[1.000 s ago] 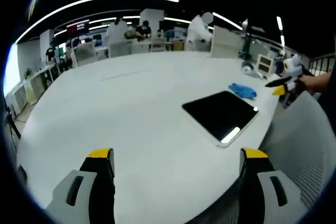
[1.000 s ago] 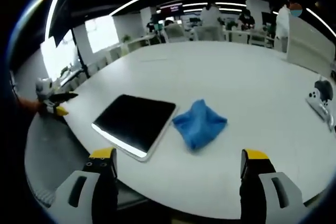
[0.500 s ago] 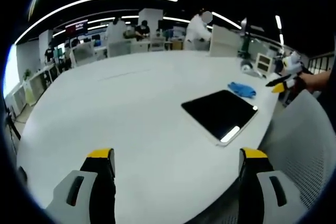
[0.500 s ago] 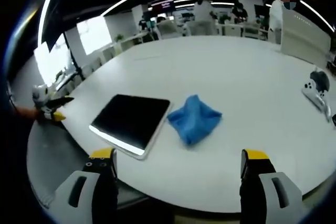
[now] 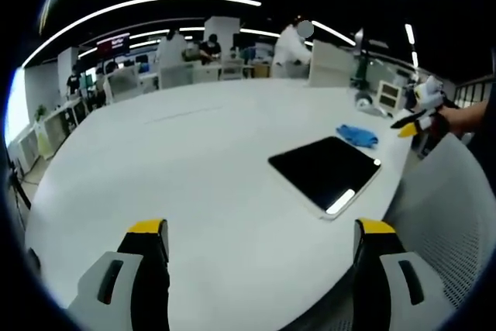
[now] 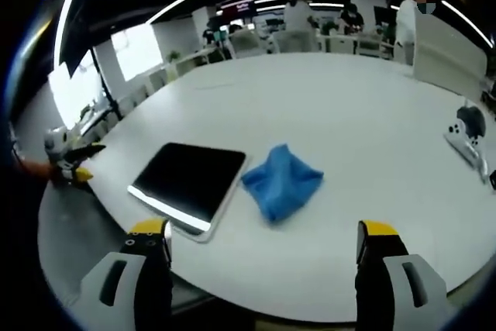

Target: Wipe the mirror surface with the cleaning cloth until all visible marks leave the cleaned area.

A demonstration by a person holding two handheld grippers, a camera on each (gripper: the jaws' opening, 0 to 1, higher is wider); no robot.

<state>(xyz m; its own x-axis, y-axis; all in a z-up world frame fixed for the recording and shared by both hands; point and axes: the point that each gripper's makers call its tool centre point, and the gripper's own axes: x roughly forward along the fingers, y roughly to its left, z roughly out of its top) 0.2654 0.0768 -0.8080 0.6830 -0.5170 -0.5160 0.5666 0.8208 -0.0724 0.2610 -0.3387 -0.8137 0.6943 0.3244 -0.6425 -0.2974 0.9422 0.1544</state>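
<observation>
A flat rectangular mirror [image 5: 325,171] with a dark face and a white rim lies on the big white table [image 5: 194,160], near its edge. A crumpled blue cloth [image 5: 357,134] lies just beyond it. In the right gripper view the mirror [image 6: 188,184] is left of the blue cloth [image 6: 280,181], both ahead of my right gripper [image 6: 263,239], which is open and holds nothing. My left gripper [image 5: 262,238] is open over bare table, with the mirror ahead to its right. The right gripper [image 5: 415,120] also shows at the far right of the left gripper view, and the left gripper [image 6: 74,164] at the far left of the right gripper view.
A white game controller [image 6: 465,136] lies on the table to the right of the cloth. Small devices [image 5: 385,96] stand at the table's far end. People and desks [image 5: 201,52] are in the background beyond the table.
The right gripper view has shifted slightly, so the cloth and mirror sit a little lower and further left in it. The left gripper view is nearly unchanged.
</observation>
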